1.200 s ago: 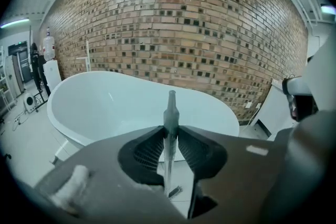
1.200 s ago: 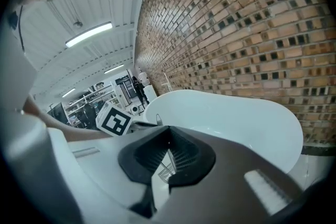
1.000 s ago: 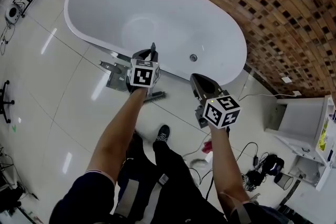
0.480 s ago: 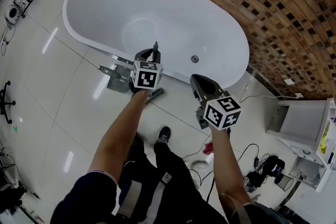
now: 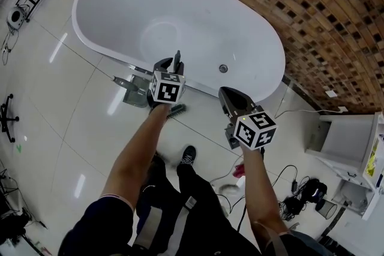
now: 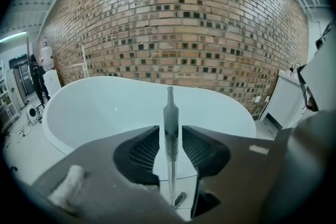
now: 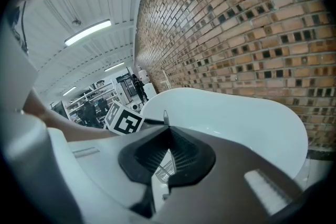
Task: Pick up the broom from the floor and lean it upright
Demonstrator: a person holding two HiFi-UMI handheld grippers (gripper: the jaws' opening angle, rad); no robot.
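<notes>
The broom stands upright by the white bathtub [image 5: 180,15], its grey handle [image 6: 170,113] rising before the tub and its bristle head [image 5: 178,108] on the floor tiles. My left gripper [image 5: 170,63] is around the handle. Its jaws have just been opening, and in the left gripper view [image 6: 170,132] a thin gap shows on each side of the handle, so the pads do not press on it. My right gripper [image 5: 231,96] hangs to the right, apart from the broom, jaws together and empty [image 7: 167,129]. The handle's tip [image 7: 165,115] peeks above them there.
A grey dustpan [image 5: 135,90] lies on the floor left of the broom head, against the tub's base. A brick wall [image 5: 324,21] runs behind the tub. Cables [image 5: 294,195] and a white cabinet [image 5: 348,141] are at the right. My shoe [image 5: 186,153] is on the tiles below.
The left gripper and the broom handle have edged slightly to the right beside the tub. The right gripper has kept still.
</notes>
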